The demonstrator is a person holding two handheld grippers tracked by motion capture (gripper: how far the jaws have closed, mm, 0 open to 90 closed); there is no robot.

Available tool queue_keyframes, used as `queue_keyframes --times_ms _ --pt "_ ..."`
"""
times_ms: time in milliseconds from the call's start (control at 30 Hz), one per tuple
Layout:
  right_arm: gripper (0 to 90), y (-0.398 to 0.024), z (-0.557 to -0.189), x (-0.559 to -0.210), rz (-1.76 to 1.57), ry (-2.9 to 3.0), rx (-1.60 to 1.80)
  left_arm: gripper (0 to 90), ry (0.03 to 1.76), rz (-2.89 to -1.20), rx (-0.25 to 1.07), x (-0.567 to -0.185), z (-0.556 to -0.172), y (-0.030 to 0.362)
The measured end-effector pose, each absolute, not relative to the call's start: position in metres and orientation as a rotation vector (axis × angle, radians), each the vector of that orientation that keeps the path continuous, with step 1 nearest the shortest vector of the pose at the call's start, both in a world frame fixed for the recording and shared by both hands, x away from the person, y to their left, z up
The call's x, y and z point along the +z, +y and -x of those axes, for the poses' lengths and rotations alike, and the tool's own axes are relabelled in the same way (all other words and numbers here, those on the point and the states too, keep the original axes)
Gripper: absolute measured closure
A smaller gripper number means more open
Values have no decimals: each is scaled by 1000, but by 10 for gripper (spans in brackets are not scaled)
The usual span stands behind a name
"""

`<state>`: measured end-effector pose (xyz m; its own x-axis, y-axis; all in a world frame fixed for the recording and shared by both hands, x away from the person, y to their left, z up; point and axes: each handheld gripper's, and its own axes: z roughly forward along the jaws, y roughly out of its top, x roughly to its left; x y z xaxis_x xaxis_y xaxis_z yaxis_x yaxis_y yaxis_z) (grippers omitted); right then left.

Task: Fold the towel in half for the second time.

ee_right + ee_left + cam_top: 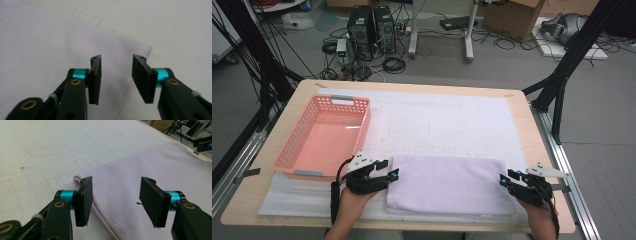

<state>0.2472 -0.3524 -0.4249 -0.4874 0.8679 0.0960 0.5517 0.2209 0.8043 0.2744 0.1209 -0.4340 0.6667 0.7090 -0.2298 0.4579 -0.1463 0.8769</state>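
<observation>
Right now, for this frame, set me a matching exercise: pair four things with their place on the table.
Things:
1. pink basket
2. lilac folded towel
3. left tongs
4. right tongs

Places:
A. open, at the towel's right end
B. near edge of the white mat, middle
C. left side of the table
D. open, at the towel's left end

Pairs: 1-C, 2-B, 3-D, 4-A

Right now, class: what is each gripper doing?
Left gripper: open, holding nothing, at the towel's left end.
Right gripper: open, holding nothing, at its right end.
</observation>
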Motion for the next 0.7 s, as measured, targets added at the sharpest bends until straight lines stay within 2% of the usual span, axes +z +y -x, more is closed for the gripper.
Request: queue_keyframes --times_ms 67,133,167,267,367,400,467,500,600,633,700 --pt "635 -343 -258 -427 -1262 2171 1161 498 927 -1823 305 -436 -283 115" --pt "651 -336 -268 -431 -1254 2203 1143 634 943 -1867 334 -439 -290 109" --pt "655 -335 -273 -434 -1273 2205 1136 659 964 -1892 368 -440 -293 107" --pt "749 -340 -281 -445 -1334 2203 1094 693 1003 -1946 385 -445 -299 104" --pt "785 -351 -274 -447 -1371 2106 1065 716 1006 -1960 429 -447 -297 105" --pt "785 -354 -272 -447 -1386 2094 1065 710 1029 -1958 446 -447 -297 105" --pt "742 -358 -271 -444 -1408 2081 1053 588 1091 -1926 448 -449 -299 107" --pt "646 -359 -271 -441 -1435 2051 1061 535 1096 -1921 432 -450 -300 108" --pt "517 -362 -277 -438 -1476 2007 1119 425 1104 -1863 380 -450 -305 111" --pt "455 -362 -281 -437 -1481 1999 1111 412 1106 -1841 351 -451 -307 111" --pt "427 -360 -291 -438 -1497 2019 1105 403 1095 -1863 298 -453 -311 109"
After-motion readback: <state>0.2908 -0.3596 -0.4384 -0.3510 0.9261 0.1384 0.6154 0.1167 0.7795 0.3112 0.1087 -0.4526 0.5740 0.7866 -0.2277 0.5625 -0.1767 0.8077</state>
